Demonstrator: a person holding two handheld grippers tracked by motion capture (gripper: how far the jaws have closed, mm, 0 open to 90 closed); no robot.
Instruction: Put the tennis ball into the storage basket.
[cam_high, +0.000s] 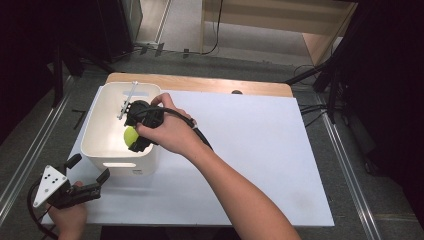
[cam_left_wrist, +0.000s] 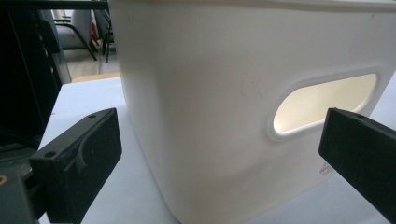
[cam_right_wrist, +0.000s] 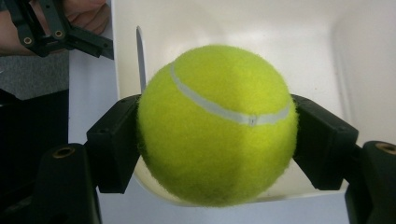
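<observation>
While left tool (cam_high: 90, 175) gapes beside bin (cam_high: 95, 130), right tool (cam_high: 136, 131) clamps tennis ball (cam_right_wrist: 217, 123) w/ seam diagonal.

The ball (cam_right_wrist: 217, 123) is fuzzy yellow-green felt with a smooth pale seam. The bin (cam_left_wrist: 224, 93) looks like smooth white plastic with a faint sheen. The fingers (cam_left_wrist: 79, 163) are matt black. The surface (cam_high: 260, 150) wears matt white sheet, bare wood showing at 12 o'clock.
</observation>
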